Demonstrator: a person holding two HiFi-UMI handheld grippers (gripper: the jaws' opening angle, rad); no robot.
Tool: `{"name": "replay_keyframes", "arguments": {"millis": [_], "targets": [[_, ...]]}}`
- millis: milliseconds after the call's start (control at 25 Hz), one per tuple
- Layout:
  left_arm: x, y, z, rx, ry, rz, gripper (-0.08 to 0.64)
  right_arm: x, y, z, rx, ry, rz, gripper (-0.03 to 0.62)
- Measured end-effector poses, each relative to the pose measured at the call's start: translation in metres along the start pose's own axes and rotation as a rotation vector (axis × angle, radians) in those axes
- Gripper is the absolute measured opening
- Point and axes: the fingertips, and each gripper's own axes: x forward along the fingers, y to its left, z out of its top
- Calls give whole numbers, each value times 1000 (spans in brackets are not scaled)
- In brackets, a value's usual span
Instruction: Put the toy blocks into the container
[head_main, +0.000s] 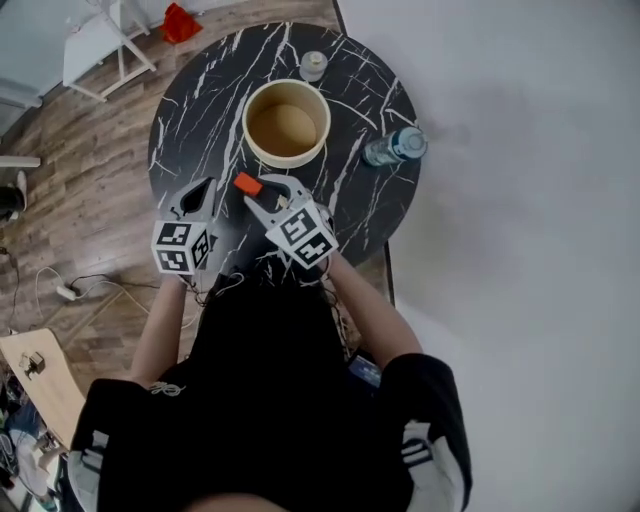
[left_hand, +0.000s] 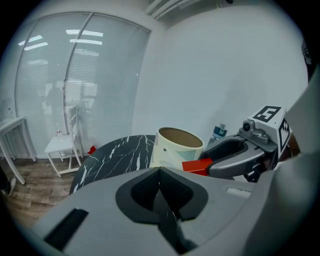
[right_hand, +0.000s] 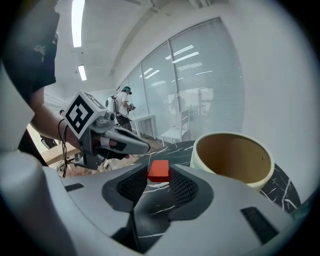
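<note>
A: Block?
B: Red block (head_main: 247, 184) pinched in right claw (right_hand: 156, 174), held above the bench (head_main: 190, 110), just short of the cream container (head_main: 286, 124).
A: Left claw (left_hand: 161, 176)?
B: Pressed together, empty, beside the right.

light: bright, ceiling strips + windows | edges: fisheye dark vignette | focus: near parts soft

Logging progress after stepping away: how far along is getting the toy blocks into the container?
Done: nothing yet; the container looks empty inside. In hand: the right gripper grips a red block above the table, short of the container; the left gripper is shut, empty. Left: drop that block in. No other blocks show.
</note>
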Motion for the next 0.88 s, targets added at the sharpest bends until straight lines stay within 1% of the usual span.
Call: {"name": "replay_keyframes", "arguments": {"millis": [80,200,360,480,680,880], "targets": [[1,1,15,4,-24,3,0,-6,-4,16,16,-41,-20,127],[6,1,42,9,-71,-4,0,-16,-14,35,15,-82,-66,127],[11,-10,72,63,-114,-43,0,-31,-29,55,30,-142,-139,127],[17,-21,92,89,-144,-80,0,-46,-44,71,44,-189,-215,127],[26,-41,114,139,-166,-145,0,-71,-72,89,78,-261,-346,127],[41,-55,123,170,-168,-197,0,-79,-92,93,99,-279,-425,127]]}}
